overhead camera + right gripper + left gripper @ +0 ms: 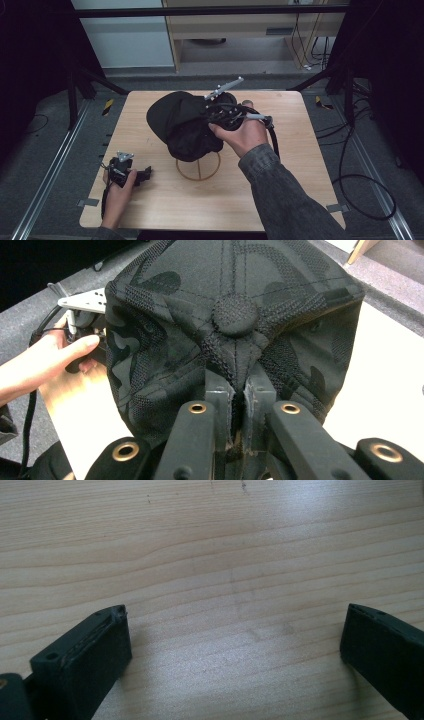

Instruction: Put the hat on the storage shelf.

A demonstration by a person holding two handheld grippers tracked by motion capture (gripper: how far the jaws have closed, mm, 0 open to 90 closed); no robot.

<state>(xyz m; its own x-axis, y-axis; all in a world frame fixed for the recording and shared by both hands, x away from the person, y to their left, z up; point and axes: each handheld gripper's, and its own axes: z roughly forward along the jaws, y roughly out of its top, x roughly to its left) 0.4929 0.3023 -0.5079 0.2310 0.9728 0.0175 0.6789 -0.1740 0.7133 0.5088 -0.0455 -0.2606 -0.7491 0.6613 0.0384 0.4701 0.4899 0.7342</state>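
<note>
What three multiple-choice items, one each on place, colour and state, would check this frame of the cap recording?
1. Where does the left gripper sit?
A. On the cap
B. Low over the table's near-left part
C. Past the table's far edge

2. What colour is the cap?
A. Black with a faint camouflage pattern
B. Red
C. White

3. How do the right gripper's jaws stand?
A. Wide apart, holding nothing
B. Shut on the wooden ring
C. Shut on the cap's fabric

Answers:
1 B: the high view shows it near the wooden table's left front, and its own view shows bare wood between open jaws.
2 A: the right gripper view shows black fabric with darker blotches.
3 C: the jaws pinch fabric just below the crown button.
</note>
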